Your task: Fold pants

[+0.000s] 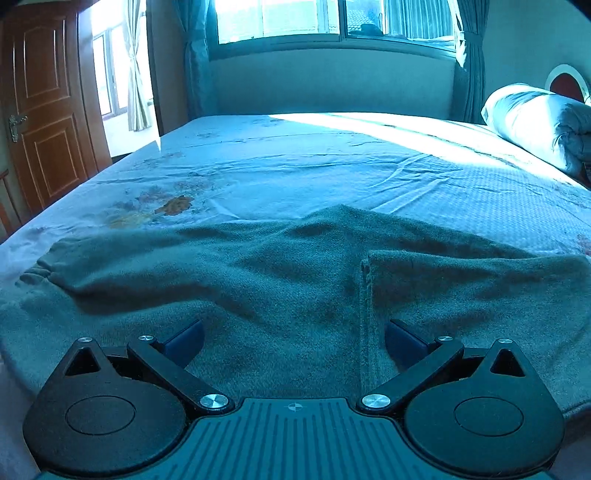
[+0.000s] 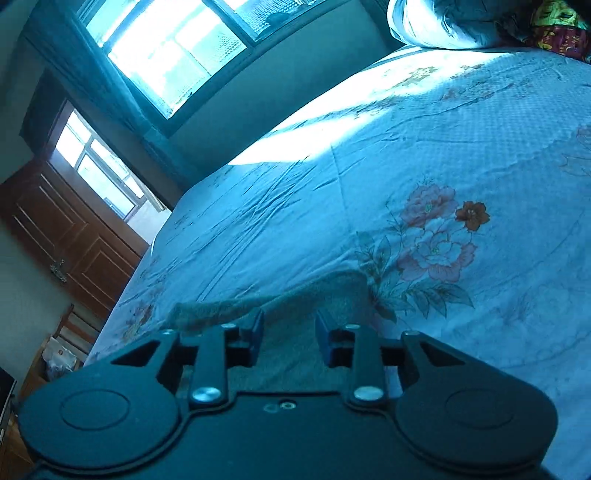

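Note:
Grey fleece pants (image 1: 280, 280) lie spread on the bed near its front edge, one leg with a gathered cuff (image 1: 35, 275) stretching left and a folded flap (image 1: 461, 280) lying on the right. My left gripper (image 1: 294, 345) is open wide, low over the pants, its blue pads on either side of the cloth. In the right wrist view an edge of the pants (image 2: 295, 299) lies bunched between and beyond the fingers. My right gripper (image 2: 289, 338) is open, its jaws standing apart on either side of that cloth, not closed on it.
The bed carries a light floral sheet (image 1: 332, 166) (image 2: 406, 147). A rolled quilt (image 1: 535, 122) lies at the head end on the right. A wooden door (image 1: 40, 110) stands left of the bed, a window (image 1: 332, 18) behind it.

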The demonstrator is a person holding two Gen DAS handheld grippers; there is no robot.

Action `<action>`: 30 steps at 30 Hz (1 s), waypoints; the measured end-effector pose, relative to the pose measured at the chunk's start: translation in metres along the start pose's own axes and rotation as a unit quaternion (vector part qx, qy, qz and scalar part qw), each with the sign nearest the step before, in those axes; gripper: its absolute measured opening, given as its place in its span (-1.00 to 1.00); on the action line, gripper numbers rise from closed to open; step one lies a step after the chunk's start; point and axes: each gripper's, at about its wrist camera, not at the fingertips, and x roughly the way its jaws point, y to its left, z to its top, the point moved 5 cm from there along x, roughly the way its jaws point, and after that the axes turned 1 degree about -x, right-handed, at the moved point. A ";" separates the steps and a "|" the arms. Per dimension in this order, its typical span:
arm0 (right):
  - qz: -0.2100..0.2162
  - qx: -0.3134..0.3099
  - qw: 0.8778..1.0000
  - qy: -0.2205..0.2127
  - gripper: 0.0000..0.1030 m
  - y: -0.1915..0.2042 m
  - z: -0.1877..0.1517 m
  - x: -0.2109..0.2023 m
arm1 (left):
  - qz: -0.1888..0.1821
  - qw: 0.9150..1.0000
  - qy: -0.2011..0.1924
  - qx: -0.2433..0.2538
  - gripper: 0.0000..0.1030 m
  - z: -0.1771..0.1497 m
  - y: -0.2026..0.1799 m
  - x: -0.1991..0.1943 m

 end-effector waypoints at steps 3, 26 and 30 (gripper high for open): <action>-0.080 -0.099 0.991 0.030 -0.64 0.007 -0.044 -0.011 | -0.003 1.000 -0.007 0.000 1.00 -0.011 0.002 -0.012; -0.091 -0.122 0.988 -0.038 -0.08 0.042 -0.047 -0.031 | -0.022 0.976 -0.014 -0.215 1.00 -0.047 0.218 -0.042; -0.111 -0.067 0.990 -0.052 0.02 0.041 -0.042 -0.023 | -0.045 0.965 0.013 -0.259 1.00 -0.049 0.252 0.000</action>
